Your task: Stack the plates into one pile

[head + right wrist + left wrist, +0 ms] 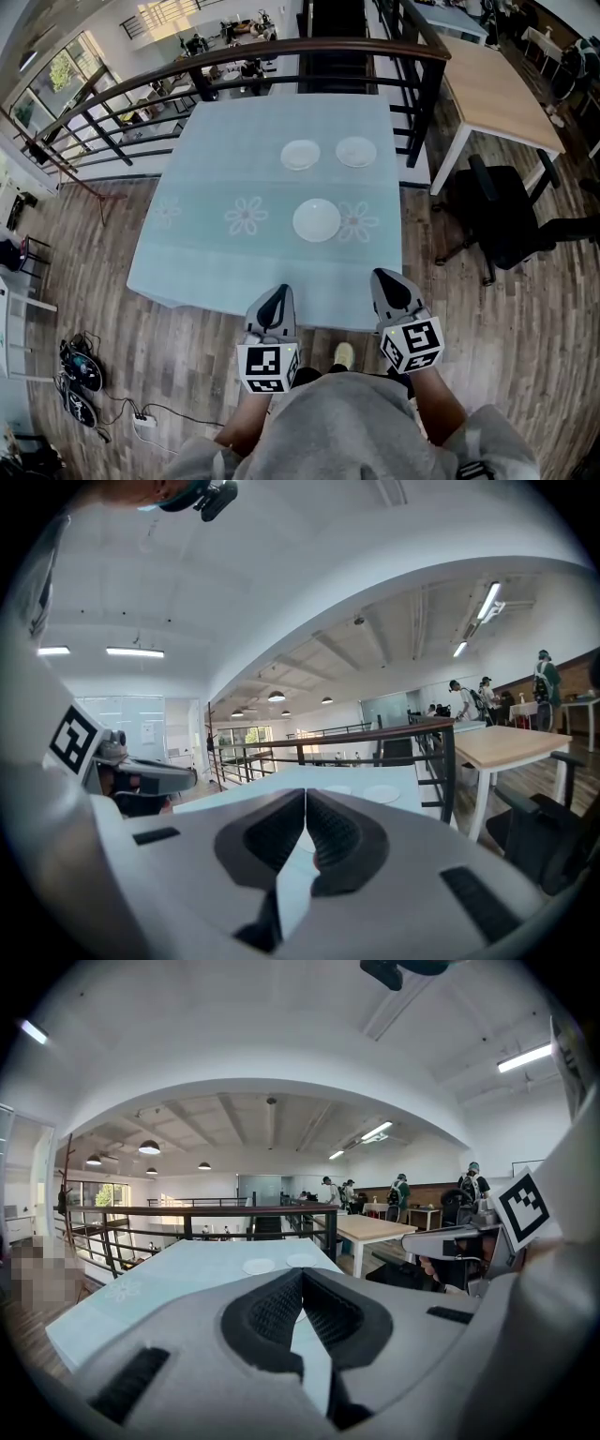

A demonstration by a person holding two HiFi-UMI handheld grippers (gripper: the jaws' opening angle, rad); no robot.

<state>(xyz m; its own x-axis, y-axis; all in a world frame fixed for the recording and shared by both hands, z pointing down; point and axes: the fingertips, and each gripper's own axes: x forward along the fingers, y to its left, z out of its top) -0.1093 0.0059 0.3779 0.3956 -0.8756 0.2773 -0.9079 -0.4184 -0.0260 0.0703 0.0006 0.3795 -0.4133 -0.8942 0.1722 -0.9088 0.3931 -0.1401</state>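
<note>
Hovering at six o'clock of the bench [211,169], left gripper [278,292] and right gripper [383,277] are showing clenched, empty jaws; one is likely needing to open before taking the nearest plate [317,220], at twelve o'clock.

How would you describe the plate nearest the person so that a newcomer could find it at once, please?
Start at the pale blue rectangular table beside the dark railing. The round white plate lies alone on its nearer half, between two faint flower prints; the other two white plates sit side by side farther back.
</note>
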